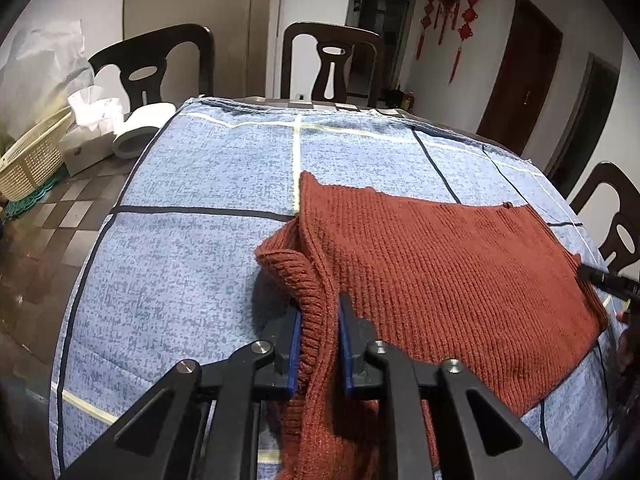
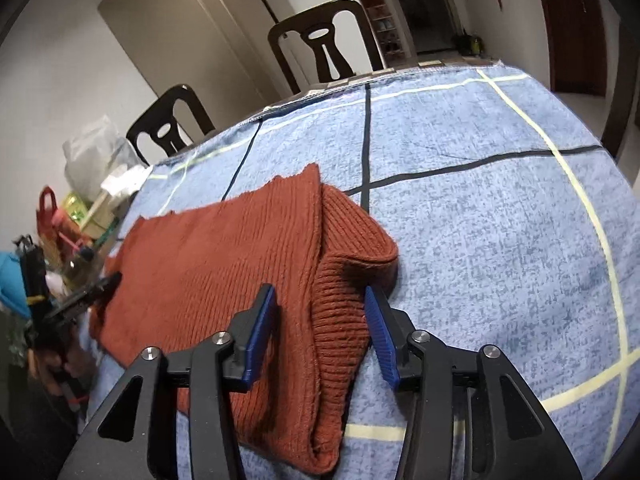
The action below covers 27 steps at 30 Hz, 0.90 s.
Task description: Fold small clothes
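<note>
Since a flat bed is needed for folding, cloth: a blue checked tablecloth (image 1: 180, 272) is spread over the table.
Garment: a rust knit sweater (image 1: 440, 272) is laid flat on it, edges doubled inward.
Left gripper (image 1: 319, 344): clamped on the ribbed edge, probably to lift it.
Right gripper (image 2: 320, 336): spread wide astride the opposite ribbed fold, unpinched.

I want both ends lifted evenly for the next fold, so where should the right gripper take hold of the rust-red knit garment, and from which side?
Take the ribbed band at the near right end of the rust-red knit garment, coming from the near edge. It humps up off the blue checked cloth there, right between the open pads of the right gripper. The left gripper already pinches the matching ribbed end.
</note>
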Motion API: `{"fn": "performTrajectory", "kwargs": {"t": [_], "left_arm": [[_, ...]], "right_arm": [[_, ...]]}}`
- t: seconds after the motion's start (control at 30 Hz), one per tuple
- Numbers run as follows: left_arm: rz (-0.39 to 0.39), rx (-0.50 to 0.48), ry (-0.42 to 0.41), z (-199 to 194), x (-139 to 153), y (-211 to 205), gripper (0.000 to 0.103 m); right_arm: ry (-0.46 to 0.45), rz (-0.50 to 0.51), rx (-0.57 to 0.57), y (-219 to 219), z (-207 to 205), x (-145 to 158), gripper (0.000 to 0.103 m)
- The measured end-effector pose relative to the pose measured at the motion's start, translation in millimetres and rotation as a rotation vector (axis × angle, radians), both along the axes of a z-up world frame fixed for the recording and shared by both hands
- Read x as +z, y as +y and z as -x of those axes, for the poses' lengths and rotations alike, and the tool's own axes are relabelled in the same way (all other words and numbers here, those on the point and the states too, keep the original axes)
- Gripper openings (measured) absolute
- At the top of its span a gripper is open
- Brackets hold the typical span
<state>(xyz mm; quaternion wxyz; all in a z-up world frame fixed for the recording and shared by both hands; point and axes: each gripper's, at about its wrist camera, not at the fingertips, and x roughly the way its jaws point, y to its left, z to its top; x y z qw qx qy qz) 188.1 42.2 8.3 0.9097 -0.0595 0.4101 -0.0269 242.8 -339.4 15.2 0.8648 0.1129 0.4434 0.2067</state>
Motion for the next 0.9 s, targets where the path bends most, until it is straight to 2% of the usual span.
{"fn": "performTrajectory", "kwargs": {"t": [0.07, 0.27, 0.37, 0.53, 0.63, 0.7, 0.77, 0.9], "left_arm": [[0.016, 0.003, 0.001, 2, -1, 4, 0.025], [0.04, 0.04, 0.008, 3, -4, 15, 0.041], [0.045, 0.057, 0.002, 0, -5, 17, 0.042], [0.11, 0.047, 0.031, -2, -9, 15, 0.042], [0.136, 0.025, 0.039, 4, -9, 13, 0.037], [0.117, 0.018, 0.039, 3, -9, 9, 0.031], [0.121, 0.012, 0.045, 2, -6, 8, 0.018], [0.131, -0.001, 0.029, 4, 12, 7, 0.015]], "right_arm": [[0.014, -0.027, 0.018, 1, 1, 1, 0.052], [0.002, 0.033, -0.031, -6, -2, -4, 0.052], [-0.001, -0.012, -0.048, -9, -4, -5, 0.052], [0.028, -0.045, 0.059, 7, 2, -6, 0.052], [0.041, -0.061, 0.045, 6, 0, -6, 0.05], [0.079, -0.065, 0.014, 4, -6, -7, 0.022], [0.088, -0.071, 0.009, 6, -8, -4, 0.019], [0.046, -0.071, 0.016, 9, 3, 21, 0.018]]}}
